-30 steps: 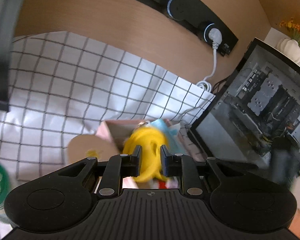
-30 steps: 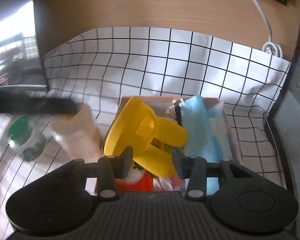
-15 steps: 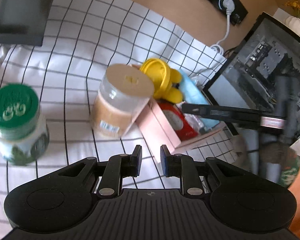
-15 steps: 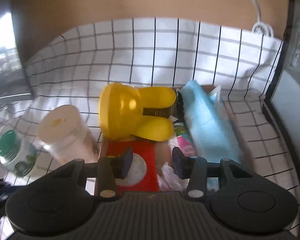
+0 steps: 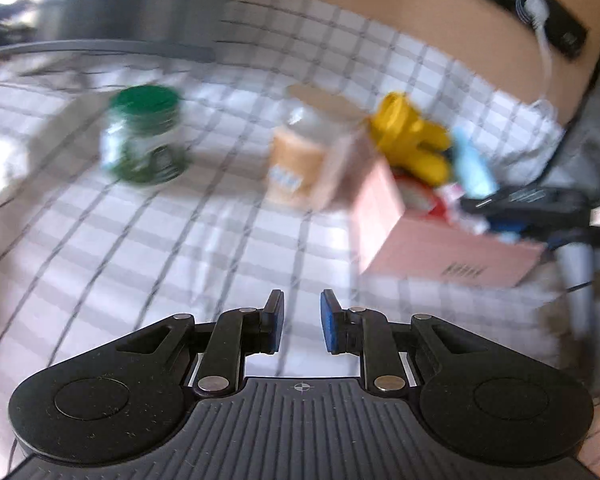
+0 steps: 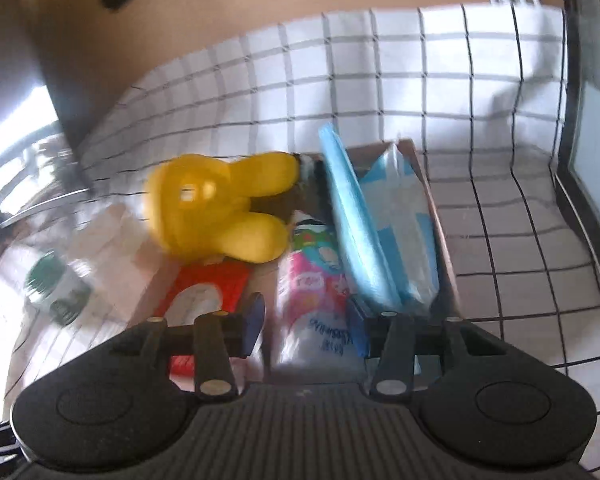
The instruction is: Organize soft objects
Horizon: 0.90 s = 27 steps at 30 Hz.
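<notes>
1. A pink box (image 6: 440, 216) stood on a checked cloth (image 6: 500, 128); it serves as landmark for all places below.
2. A yellow toy (image 6: 220, 208) lay at the box's far left corner, its two long lobes pointing into the box.
3. A blue pack (image 6: 380, 224) leaned on edge along the box's right wall.
4. A pink-and-white pouch (image 6: 316, 304) lay in the box's middle, and a red packet (image 6: 208, 292) at its near left.
5. The right gripper (image 6: 306, 322) hovered at the box's near end, jaws partly open. The pouch's near end showed between the fingers; whether the pads touched it could not be told through the blur.
6. The left gripper (image 5: 302, 322) hung over bare cloth in front of the box and to its left, jaws narrowly parted and empty, well apart from the toy (image 5: 412, 140).
7. A tan jar (image 5: 300, 160) stood just beside the box's left wall; a green-lidded jar (image 5: 144, 136) stood farther left.
</notes>
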{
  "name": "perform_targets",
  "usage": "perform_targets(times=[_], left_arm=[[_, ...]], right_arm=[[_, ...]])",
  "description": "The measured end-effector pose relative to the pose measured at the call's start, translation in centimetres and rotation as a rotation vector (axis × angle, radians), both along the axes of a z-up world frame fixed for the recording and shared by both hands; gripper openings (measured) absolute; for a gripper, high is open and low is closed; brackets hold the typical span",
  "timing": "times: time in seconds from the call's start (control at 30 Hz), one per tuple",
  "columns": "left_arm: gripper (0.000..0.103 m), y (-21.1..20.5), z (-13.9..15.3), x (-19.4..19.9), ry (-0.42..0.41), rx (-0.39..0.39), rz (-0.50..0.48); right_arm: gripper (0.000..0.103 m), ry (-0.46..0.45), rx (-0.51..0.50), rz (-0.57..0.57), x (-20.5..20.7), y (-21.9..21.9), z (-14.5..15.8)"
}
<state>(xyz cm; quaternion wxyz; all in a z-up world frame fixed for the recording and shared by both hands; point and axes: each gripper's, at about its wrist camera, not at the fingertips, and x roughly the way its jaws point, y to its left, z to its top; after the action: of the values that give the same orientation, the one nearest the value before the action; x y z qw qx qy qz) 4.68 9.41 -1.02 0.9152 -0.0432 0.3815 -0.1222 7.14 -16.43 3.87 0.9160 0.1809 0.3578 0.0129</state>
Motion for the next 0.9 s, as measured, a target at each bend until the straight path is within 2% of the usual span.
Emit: perform_targets(times=[0.07, 0.13, 0.2, 0.3, 0.37, 0.43, 0.5, 0.57, 0.63, 0.7, 0.8, 0.9], left_arm=[[0.023, 0.0, -0.6, -1.5, 0.017, 0.079, 0.053], [0.023, 0.1, -0.9, -2.7, 0.022, 0.183, 0.092], [0.023, 0.7, -1.2, -3.5, 0.031, 0.218, 0.127], [0.024, 1.1, -1.7, -4.1, 0.042, 0.206, 0.163], [0.026, 0.5, -1.9, -4.6, 0.021, 0.201, 0.171], [0.032, -0.2, -2.3, -5.1, -0.006, 0.178, 0.165], [0.049, -1.5, -2.6, -5.1, -0.029, 0.181, 0.147], [0.058, -2.6, -2.9, -5.2, -0.047, 0.192, 0.132], [0.066, -3.6, -3.1, -5.3, -0.054, 0.189, 0.125], [0.080, -4.4, -3.4, -5.4, -0.066, 0.182, 0.125], [0.083, -5.5, -3.8, -5.4, -0.085, 0.197, 0.160], [0.083, -5.8, -3.9, -5.4, -0.096, 0.195, 0.195]], right_arm=[[0.046, -0.042, -0.007, 0.058, -2.2, 0.0, 0.7], [0.054, -0.093, -0.018, 0.098, -4.8, 0.2, 1.5], [0.065, -0.139, -0.067, 0.134, -7.1, 0.5, 2.4], [0.067, -0.134, -0.114, 0.189, -9.0, 1.5, 2.4], [0.068, -0.072, -0.108, 0.241, -9.1, 2.4, 1.4], [0.068, -0.010, -0.119, 0.304, -9.1, 3.6, -0.1], [0.068, 0.018, -0.155, 0.326, -9.3, 4.6, -1.2], [0.069, 0.043, -0.180, 0.325, -9.5, 5.1, -2.2], [0.072, 0.016, -0.206, 0.314, -9.6, 5.3, -2.3], [0.075, 0.006, -0.231, 0.326, -9.4, 5.5, -2.4], [0.083, -0.009, -0.262, 0.321, -9.3, 5.7, -2.9], [0.097, 0.005, -0.287, 0.276, -8.8, 5.5, -3.3]])
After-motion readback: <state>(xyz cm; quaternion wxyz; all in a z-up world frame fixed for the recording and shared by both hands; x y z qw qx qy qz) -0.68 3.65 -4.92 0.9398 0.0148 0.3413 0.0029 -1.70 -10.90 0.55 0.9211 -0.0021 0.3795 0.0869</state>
